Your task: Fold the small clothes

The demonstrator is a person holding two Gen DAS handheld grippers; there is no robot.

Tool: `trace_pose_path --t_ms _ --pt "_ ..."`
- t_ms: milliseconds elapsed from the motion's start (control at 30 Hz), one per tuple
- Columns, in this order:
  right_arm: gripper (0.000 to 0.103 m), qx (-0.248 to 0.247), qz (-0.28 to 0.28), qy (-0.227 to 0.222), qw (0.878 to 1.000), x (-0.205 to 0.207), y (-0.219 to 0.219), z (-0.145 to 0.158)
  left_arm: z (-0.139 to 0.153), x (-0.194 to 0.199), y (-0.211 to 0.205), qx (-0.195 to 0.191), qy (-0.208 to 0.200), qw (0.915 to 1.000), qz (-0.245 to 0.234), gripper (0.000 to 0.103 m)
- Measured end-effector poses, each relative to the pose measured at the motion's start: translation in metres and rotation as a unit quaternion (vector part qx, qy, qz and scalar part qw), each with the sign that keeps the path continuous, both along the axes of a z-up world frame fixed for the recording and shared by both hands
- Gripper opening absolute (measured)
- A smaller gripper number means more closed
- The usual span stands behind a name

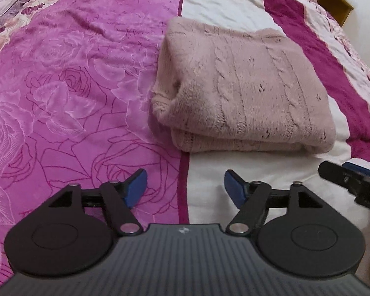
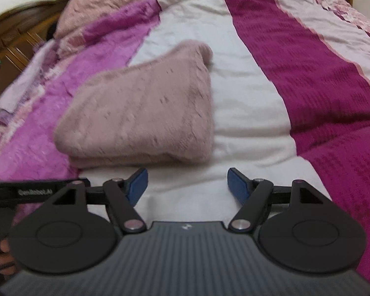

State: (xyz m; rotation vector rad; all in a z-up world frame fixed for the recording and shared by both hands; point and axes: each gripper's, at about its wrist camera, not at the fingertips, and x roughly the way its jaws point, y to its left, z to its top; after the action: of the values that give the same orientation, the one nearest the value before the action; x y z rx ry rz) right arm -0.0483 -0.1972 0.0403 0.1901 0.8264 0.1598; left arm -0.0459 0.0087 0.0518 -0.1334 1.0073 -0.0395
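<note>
Folded pink sweater lies at frame centre on the bed. Left gripper and right gripper spread, empty: fold apparently complete; next, withdrawal or tidying.

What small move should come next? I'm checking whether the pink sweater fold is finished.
Probably draw both grippers back: the pink sweater already lies folded in a neat stack on the bedspread, and the left gripper and right gripper are open and empty, short of its near edge.
</note>
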Motion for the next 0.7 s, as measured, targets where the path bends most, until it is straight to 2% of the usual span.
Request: trace_pose_path --t_ms 300,600,700 --pt "0.072 -0.047 0.0 0.021 0.999 0.004 0.01 -0.017 -0.009 0.004 -0.017 0.044 0.01 0.999 -0.004 0.082" --pt "0.074 -0.065 0.0 0.019 0.998 0.005 0.017 -0.024 -0.016 0.004 -0.021 0.05 0.007 0.9987 -0.01 0.087" --pt "0.079 -0.065 0.003 0.019 0.998 0.005 0.018 -0.026 -0.017 0.005 -0.022 0.053 0.005 0.9985 -0.015 0.089"
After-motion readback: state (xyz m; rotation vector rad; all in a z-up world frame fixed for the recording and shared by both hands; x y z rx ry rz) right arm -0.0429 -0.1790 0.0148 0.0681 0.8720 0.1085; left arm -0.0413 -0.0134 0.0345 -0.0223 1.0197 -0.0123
